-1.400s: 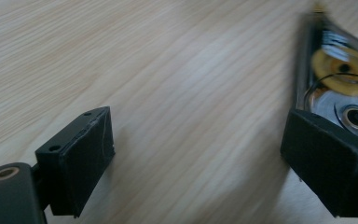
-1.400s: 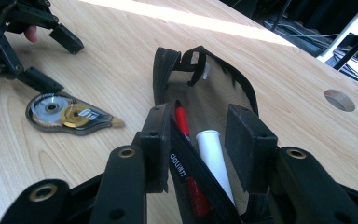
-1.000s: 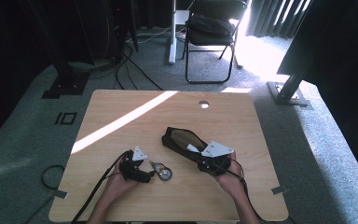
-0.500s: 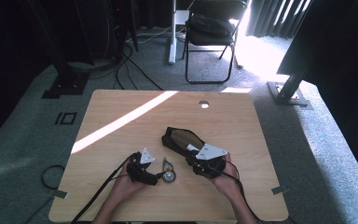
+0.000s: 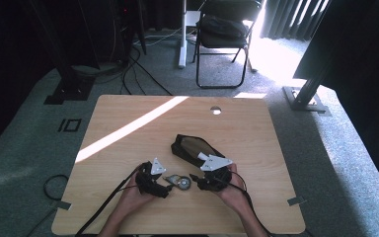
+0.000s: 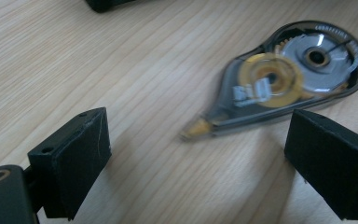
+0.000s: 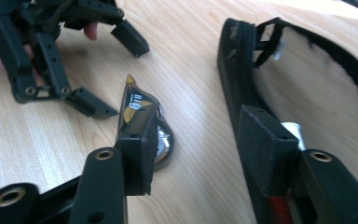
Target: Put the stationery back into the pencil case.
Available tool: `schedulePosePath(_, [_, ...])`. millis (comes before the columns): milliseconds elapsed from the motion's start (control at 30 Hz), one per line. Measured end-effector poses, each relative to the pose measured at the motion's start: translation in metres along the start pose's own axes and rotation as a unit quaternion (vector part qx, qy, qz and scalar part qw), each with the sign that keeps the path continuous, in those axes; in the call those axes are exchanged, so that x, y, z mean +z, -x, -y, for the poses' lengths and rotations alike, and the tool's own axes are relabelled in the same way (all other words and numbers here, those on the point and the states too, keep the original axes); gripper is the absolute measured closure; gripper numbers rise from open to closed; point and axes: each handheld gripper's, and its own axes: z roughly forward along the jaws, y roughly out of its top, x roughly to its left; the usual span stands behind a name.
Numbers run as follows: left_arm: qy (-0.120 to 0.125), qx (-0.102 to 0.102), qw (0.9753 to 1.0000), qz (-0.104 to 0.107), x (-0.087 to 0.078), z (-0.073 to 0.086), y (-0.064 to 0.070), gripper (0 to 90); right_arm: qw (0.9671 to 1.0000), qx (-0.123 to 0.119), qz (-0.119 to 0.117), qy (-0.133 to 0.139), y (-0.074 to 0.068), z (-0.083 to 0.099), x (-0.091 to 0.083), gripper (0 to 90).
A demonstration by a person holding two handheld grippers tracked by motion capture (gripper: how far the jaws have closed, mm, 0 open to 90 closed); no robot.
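Smoky clear plastic correction tape dispenser [image 6: 284, 79], yellow reel inside, flat on table, left tongs [image 6: 205, 158] and right tongs [image 7: 205, 144] spread

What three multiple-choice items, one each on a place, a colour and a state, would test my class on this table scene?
1. Where does the correction tape dispenser lie?
A. between the two grippers
B. inside the pencil case
C. on the chair

2. What colour is the pencil case?
A. red
B. black
C. white

3. How do the left gripper's jaws stand?
A. shut on the dispenser
B. open, apart from it
C. shut on the case

A: it lies on the table between them.
B: its shell is black.
B: bare wood shows between the jaws.
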Motion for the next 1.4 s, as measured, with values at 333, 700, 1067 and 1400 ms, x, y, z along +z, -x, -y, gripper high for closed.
schedulePosePath(333, [0.004,-0.022,0.9997,-0.006,-0.005,0.008,-0.016,7.3,0.9998,-0.004,-0.015,-0.009,-0.009,0.000,0.015,41.9])
schedulePosePath(700, [0.006,-0.042,0.9989,-0.021,-0.008,0.015,-0.030,3.1,0.9992,-0.010,-0.031,-0.025,-0.019,0.000,0.033,40.8])
schedulePosePath(1067, [0.011,-0.064,0.9970,-0.041,-0.009,0.019,-0.039,2.0,0.9987,0.003,-0.032,-0.039,-0.021,0.000,0.045,29.6])
schedulePosePath(1400, [0.018,-0.067,0.9967,-0.043,-0.009,0.020,-0.040,2.0,0.9982,0.003,-0.037,-0.048,-0.026,0.001,0.053,27.0])
